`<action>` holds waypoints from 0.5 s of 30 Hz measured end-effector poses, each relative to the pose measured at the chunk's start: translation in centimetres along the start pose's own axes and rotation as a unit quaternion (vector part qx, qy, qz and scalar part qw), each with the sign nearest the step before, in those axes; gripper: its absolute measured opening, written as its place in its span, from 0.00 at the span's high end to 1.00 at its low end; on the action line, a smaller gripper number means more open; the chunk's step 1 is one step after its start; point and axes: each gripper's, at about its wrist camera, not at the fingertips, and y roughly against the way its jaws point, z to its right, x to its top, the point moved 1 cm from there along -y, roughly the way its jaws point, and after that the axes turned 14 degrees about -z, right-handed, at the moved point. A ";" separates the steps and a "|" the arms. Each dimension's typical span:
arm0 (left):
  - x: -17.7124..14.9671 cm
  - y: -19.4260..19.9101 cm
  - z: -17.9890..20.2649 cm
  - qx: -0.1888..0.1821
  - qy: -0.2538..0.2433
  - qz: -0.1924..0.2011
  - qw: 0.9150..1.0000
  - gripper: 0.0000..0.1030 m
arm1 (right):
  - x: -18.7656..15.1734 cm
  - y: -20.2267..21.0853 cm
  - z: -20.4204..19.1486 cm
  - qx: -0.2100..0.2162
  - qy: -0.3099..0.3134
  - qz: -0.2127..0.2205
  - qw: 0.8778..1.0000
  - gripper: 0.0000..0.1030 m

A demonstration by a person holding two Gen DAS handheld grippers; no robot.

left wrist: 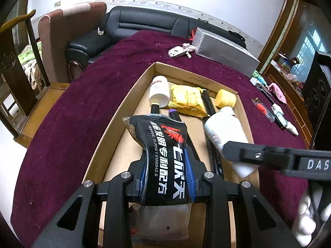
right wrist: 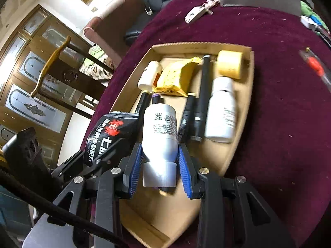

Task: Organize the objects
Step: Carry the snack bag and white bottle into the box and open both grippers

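Black sachet, soft and crinkly, is pinched mid-body by the left gripper; the right gripper clamps a rigid, slippery white bottle at its neck.

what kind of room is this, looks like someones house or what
Most likely a home living room. A black leather sofa and an upholstered armchair sit behind a table under a maroon cloth, and a wooden cabinet with glass doors stands to the side.
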 end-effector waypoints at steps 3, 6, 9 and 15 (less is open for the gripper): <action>0.3 -0.7 -0.5 -0.001 0.006 -0.008 1.000 0.74 | 0.7 -0.9 -0.3 -0.012 0.000 -0.004 1.000 0.68; 0.3 -0.9 -0.7 -0.007 0.005 -0.010 1.000 0.74 | 1.4 -1.3 -0.2 -0.022 -0.004 -0.005 1.000 0.68; 0.4 -1.0 -0.7 -0.008 0.005 -0.008 1.000 0.73 | 2.1 -1.8 -0.2 -0.034 -0.007 -0.006 0.999 0.69; 0.4 -1.0 -0.8 -0.010 0.009 -0.001 1.000 0.72 | 2.8 -2.5 -0.6 -0.047 -0.007 -0.008 0.999 0.69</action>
